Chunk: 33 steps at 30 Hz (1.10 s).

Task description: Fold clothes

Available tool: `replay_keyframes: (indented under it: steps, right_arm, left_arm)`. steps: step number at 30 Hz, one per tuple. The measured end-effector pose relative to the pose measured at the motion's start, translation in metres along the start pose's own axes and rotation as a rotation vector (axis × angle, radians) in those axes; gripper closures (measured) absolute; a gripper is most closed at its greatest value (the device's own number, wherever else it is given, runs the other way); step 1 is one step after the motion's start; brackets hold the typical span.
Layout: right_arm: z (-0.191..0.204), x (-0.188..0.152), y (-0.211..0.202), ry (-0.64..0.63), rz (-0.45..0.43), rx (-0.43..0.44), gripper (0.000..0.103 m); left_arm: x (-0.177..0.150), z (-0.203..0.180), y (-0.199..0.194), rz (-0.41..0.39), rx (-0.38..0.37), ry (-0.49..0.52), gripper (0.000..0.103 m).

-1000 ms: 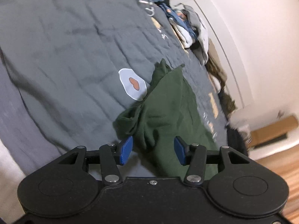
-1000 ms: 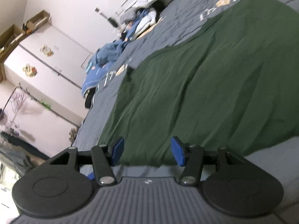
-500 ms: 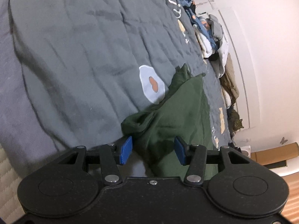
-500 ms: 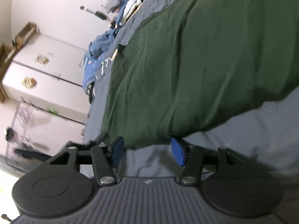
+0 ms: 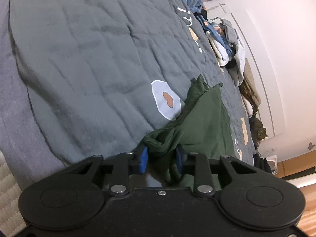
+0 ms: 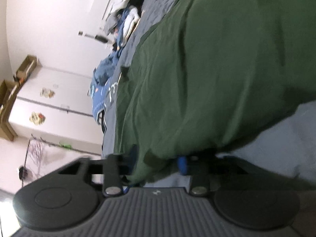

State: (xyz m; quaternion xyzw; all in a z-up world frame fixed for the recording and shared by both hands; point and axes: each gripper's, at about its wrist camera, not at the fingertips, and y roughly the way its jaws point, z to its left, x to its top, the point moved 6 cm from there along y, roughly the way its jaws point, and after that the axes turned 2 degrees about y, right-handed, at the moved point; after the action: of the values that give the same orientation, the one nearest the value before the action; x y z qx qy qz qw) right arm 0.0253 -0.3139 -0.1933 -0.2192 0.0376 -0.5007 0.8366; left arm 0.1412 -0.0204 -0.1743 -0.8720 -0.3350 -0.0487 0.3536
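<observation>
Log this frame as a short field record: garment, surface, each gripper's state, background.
garment: dark green garment, spread on the bed, near edge bunched
surface: grey quilt with a fried-egg patch
left gripper: open, fingers either side of the bunched fabric edge
right gripper: at the garment edge, fabric between the fingers; view blurred, closure unclear
background: pile of clothes along the wall
</observation>
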Motion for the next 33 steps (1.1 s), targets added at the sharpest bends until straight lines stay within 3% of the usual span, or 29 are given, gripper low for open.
replay_keyframes:
  steps: [1, 3, 10, 15, 22, 27, 29, 33]
  right_arm:
    - [-0.003, 0.002, -0.001, 0.017, -0.011, 0.0, 0.093]
    - [-0.005, 0.005, -0.004, 0.045, -0.022, 0.022, 0.098]
    - [-0.002, 0.007, -0.008, 0.043, -0.054, 0.034, 0.099]
    - [-0.003, 0.007, -0.01, 0.05, -0.044, 0.026, 0.1]
    - [-0.006, 0.007, -0.012, 0.059, -0.03, 0.015, 0.096]
    - [-0.003, 0.004, -0.012, 0.018, -0.02, -0.032, 0.094]
    - [-0.004, 0.003, -0.011, 0.006, -0.011, -0.064, 0.093]
    - [-0.005, 0.0, -0.011, -0.029, -0.006, -0.125, 0.081]
  left_arm:
    - [0.001, -0.002, -0.002, -0.004, -0.002, 0.014, 0.085]
    - [0.004, -0.007, -0.005, 0.002, 0.001, 0.045, 0.088]
    - [0.027, -0.023, -0.025, 0.017, -0.023, 0.148, 0.091]
    - [0.026, -0.026, -0.022, 0.04, 0.025, 0.243, 0.09]
    - [0.017, -0.016, -0.037, 0.046, 0.047, 0.186, 0.085]
    - [0.03, -0.04, -0.057, -0.059, 0.109, 0.408, 0.066]
    - [0.025, -0.05, -0.055, -0.058, 0.152, 0.538, 0.065]
    - [-0.005, -0.067, -0.04, -0.011, 0.255, 0.891, 0.065]
